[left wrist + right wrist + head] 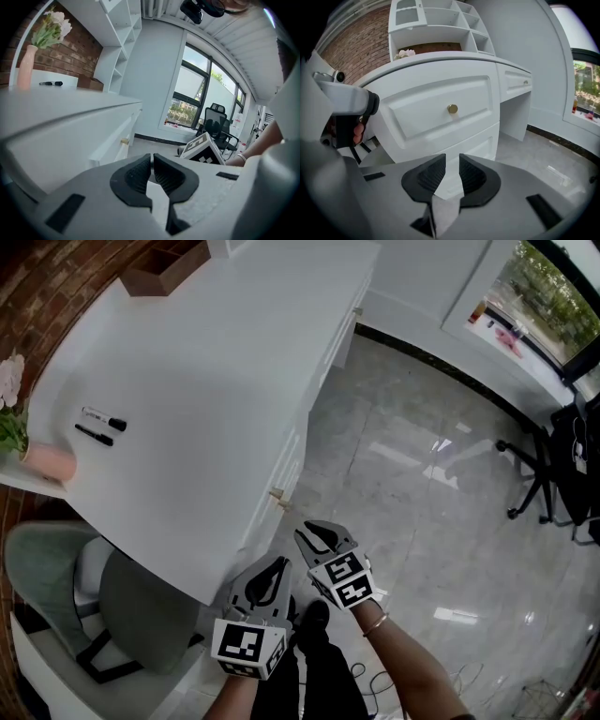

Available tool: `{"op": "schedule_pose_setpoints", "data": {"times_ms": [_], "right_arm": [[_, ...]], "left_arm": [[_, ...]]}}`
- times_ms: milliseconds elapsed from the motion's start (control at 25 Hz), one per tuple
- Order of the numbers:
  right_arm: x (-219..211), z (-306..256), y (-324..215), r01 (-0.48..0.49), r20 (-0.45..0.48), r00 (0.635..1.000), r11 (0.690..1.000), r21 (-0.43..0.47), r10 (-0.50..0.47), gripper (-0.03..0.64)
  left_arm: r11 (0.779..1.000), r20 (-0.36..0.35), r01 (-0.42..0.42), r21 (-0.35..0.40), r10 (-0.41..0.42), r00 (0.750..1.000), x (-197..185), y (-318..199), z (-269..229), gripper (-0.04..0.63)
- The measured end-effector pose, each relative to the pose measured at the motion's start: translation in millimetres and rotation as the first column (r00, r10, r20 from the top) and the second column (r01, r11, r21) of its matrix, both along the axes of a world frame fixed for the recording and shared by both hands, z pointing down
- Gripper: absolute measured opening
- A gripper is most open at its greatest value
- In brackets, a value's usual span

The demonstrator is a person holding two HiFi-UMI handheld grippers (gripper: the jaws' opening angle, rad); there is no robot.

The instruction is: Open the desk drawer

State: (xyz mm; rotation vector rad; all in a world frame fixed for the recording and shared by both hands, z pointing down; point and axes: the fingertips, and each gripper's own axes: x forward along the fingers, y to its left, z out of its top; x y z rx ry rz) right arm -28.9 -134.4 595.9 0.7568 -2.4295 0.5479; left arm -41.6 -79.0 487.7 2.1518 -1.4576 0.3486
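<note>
- Two hand-held grippers, side by side, low before the front of the table (206,381).
- Right hand-held gripper (452,158): jaws apart, nothing in the gap; aimed at the drawer (436,117), near it but not touching.
- Left hand-held gripper (152,158): jaws all but together, nothing between; just beside the right one, off the table's near corner.
- Drawer: shut, in the near end of the table front, straight ahead of the right jaws.
- One brass knob (452,108) at the middle of the drawer front, above the gap in the right gripper view.
- One more drawer (513,80) farther along the front, also shut, with its own small knob; two knobs in all.
- On the tabletop: two black pens (101,420) lying next to each other, one pink vase (49,462) with flowers at the edge, one brown box (159,277) at the far end.
- One grey chair (141,615) tucked under the table.
- One black office chair (539,474) well apart, by the window.
</note>
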Motion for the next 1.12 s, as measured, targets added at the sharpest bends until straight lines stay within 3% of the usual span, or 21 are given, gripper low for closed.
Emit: {"op": "schedule_pose_setpoints", "data": {"times_ms": [320, 560, 1120], "right_arm": [[-13, 53, -16, 0.060, -0.046, 0.997, 0.998, 0.035, -0.058, 0.069], [-21, 100, -31, 0.101, -0.089, 0.991, 0.995, 0.013, -0.099, 0.075], [-49, 155, -51, 0.267, -0.193, 0.945, 0.963, -0.017, -0.266, 0.110]], "left_arm": [[0.999, -0.016, 0.017, -0.032, -0.018, 1.000, -3, -4, 49, 0.026], [0.997, -0.032, 0.053, -0.054, -0.054, 0.998, -12, -4, 81, 0.026], [0.998, -0.074, 0.060, -0.037, -0.063, 0.995, -13, -10, 105, 0.026]]}}
